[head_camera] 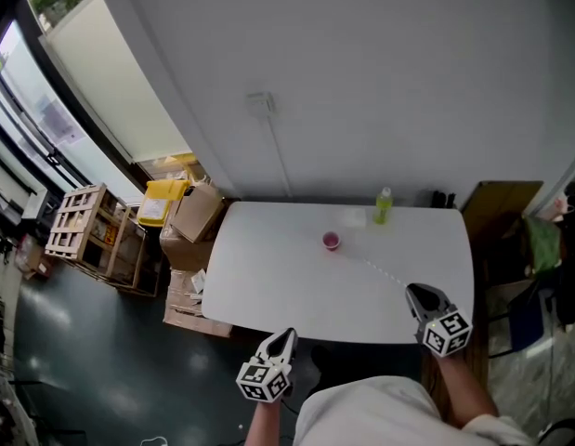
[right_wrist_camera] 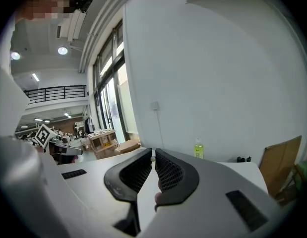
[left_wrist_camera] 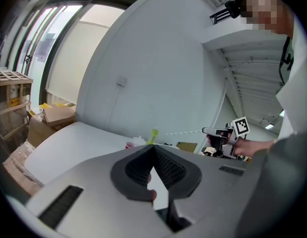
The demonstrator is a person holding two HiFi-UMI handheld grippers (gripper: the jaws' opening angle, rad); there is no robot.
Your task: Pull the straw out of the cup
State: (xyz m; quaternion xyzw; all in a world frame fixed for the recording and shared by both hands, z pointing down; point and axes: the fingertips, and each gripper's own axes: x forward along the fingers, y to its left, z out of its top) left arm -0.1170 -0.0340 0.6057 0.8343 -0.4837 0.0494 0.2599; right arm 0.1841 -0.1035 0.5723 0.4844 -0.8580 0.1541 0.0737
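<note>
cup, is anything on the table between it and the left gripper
Nothing visible. Only bare table lies between the left gripper and the cup. The green bottle stands beyond the cup near the wall, and the straw runs off to the right, held in the right gripper's jaws.

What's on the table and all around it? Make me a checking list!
Surface: white table, against the wall.
Job's things: pink cup, upright; straw out of it, in the right gripper.
Clutter: green bottle at the far edge.
Grippers: right gripper shut on the straw; left gripper shut, empty.
Cables: one cable down the wall from a socket.
Surroundings: boxes and a crate, left of the table.
</note>
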